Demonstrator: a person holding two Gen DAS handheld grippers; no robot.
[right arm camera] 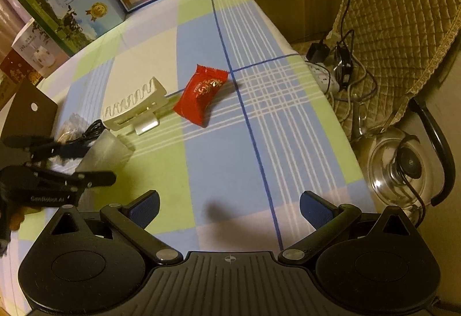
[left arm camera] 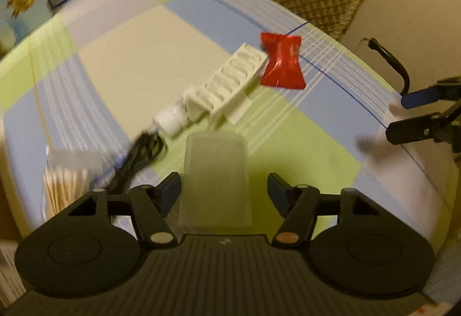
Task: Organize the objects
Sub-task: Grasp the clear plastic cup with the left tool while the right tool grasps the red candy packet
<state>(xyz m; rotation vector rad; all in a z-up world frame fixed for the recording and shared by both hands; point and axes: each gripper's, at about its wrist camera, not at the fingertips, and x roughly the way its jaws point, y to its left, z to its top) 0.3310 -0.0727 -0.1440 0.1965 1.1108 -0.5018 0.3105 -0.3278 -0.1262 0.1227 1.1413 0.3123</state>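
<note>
Left claw [left arm camera: 224, 191] straddles translucent cup [left arm camera: 214, 180]; red packet [left arm camera: 281, 62] beyond

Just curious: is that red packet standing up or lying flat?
Lying flat: the red packet rests broad face up on the tablecloth, beside the white clip.

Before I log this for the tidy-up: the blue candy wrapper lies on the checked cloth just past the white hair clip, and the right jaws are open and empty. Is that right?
One thing is wrong: the candy wrapper is red, not blue, as the right wrist view shows. The rest holds: it lies on the checked cloth just past the white hair clip, and the right gripper has its jaws open with nothing between them.
</note>
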